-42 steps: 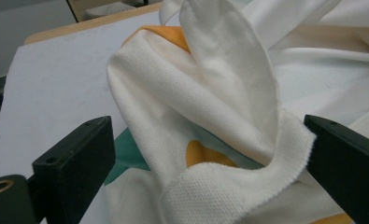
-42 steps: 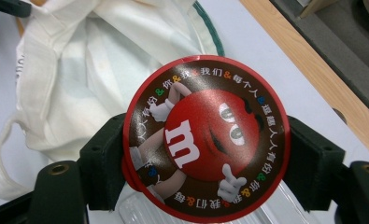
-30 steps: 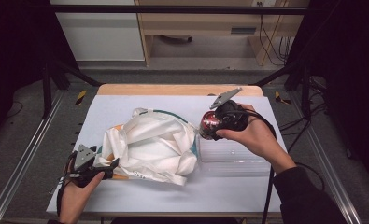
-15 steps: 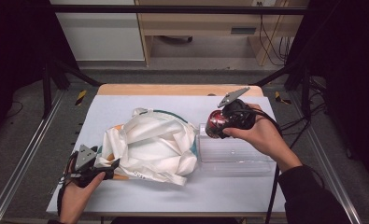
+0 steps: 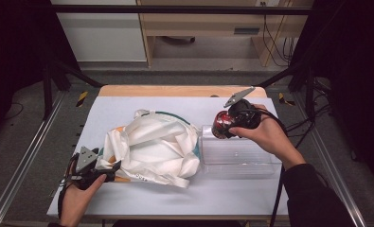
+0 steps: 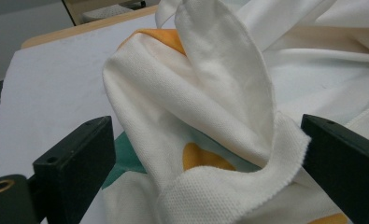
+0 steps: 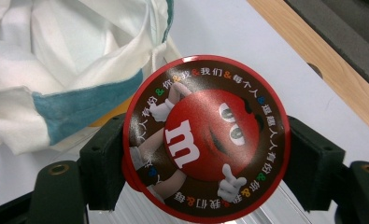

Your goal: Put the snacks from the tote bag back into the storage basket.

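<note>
Left hand-held gripper (image 5: pixel 110 168): I hold it low at the near left corner of the tabletop (image 5: pixel 232 198), forearm coming in from the near edge. Its jaws stand wide, with a fold of the white garment (image 6: pixel 229 116) between them, not pinched.
Risk, cloth: if I close now, I think I catch only the loose fold and it slides out.
Right hand-held gripper (image 7: pixel 205 140): I hold it raised, farther right, jaws clamped on the rim of the round candy tin (image 7: pixel 205 140), above the left end of the clear plastic box (image 5: pixel 236 158).
Risk, tin: the grip is on the edge only; I fear it can twist or fall beside the box.
</note>
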`<move>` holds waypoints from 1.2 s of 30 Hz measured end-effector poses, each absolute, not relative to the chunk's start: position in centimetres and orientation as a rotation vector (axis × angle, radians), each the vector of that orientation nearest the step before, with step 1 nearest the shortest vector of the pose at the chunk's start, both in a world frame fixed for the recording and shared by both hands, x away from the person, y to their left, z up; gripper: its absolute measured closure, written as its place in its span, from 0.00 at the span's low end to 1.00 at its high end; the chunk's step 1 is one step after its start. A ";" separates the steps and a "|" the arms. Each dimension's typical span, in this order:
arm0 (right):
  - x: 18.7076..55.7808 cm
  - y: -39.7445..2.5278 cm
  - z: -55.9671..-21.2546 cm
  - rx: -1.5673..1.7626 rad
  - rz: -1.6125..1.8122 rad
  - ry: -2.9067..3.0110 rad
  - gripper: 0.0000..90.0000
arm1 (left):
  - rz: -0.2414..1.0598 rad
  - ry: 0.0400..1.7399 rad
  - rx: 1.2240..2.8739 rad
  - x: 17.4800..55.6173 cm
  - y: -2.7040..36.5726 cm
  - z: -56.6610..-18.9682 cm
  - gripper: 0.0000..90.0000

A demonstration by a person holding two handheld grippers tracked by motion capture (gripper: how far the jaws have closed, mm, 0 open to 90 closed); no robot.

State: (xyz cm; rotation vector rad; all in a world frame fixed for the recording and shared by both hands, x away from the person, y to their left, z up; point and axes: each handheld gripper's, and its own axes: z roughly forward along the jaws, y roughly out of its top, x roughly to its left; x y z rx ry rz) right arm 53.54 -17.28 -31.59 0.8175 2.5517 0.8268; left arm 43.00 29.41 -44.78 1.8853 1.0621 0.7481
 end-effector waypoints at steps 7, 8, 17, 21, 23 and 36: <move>53.8 -17.1 -32.2 0.816 0.807 2.566 0.29 | 0.749 1.064 1.881 43.0 29.6 -44.7 0.05; 53.9 -17.0 -32.2 0.808 0.801 2.572 0.29 | 0.749 1.064 1.882 43.0 29.6 -44.7 0.05; 54.0 -16.5 -33.1 0.788 0.784 2.595 0.29 | 0.749 1.061 1.885 43.0 29.6 -44.7 0.05; 54.1 -16.3 -33.4 0.776 0.772 2.608 0.29 | 0.749 1.061 1.884 43.0 29.6 -44.7 0.05; 54.1 -16.1 -33.6 0.773 0.770 2.611 0.29 | 0.749 1.060 1.885 43.0 29.6 -44.7 0.05; 54.0 -15.6 -34.4 0.737 0.752 2.643 0.29 | 0.747 1.059 1.885 43.0 29.7 -44.7 0.05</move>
